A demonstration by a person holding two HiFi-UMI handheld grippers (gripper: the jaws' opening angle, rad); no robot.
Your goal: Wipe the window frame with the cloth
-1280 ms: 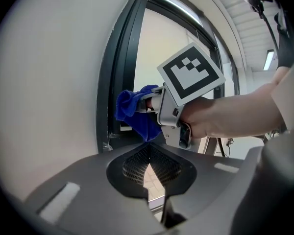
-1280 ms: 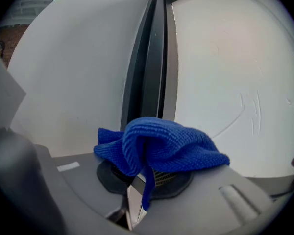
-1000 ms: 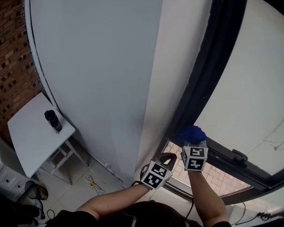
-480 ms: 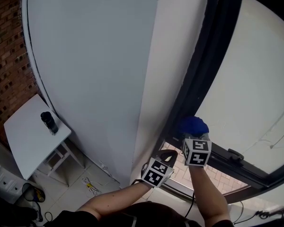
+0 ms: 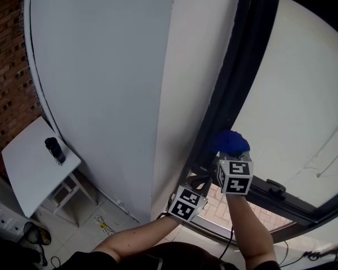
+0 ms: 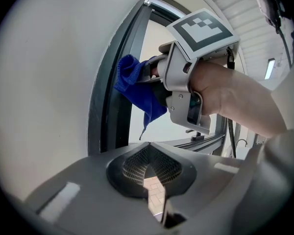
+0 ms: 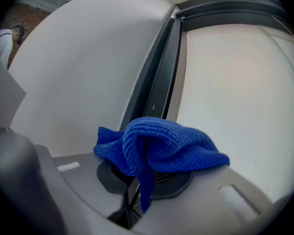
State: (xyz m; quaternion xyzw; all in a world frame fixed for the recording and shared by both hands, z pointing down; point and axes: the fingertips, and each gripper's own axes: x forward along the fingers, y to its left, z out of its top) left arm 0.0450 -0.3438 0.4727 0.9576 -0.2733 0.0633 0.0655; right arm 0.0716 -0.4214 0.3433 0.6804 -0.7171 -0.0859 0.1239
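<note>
At the window, head view: right gripper holds the blue cloth against the dark window frame, near its lower corner. Left gripper sits just beside and below it. Both cubes carry black-and-white square markers. Small white table bears a dark bottle; contents cannot be told.

Left gripper view: own jaws pressed together on nothing; cloth bunched at the frame.

Right gripper view: jaws pinch the bunched cloth, frame just beyond.
</note>
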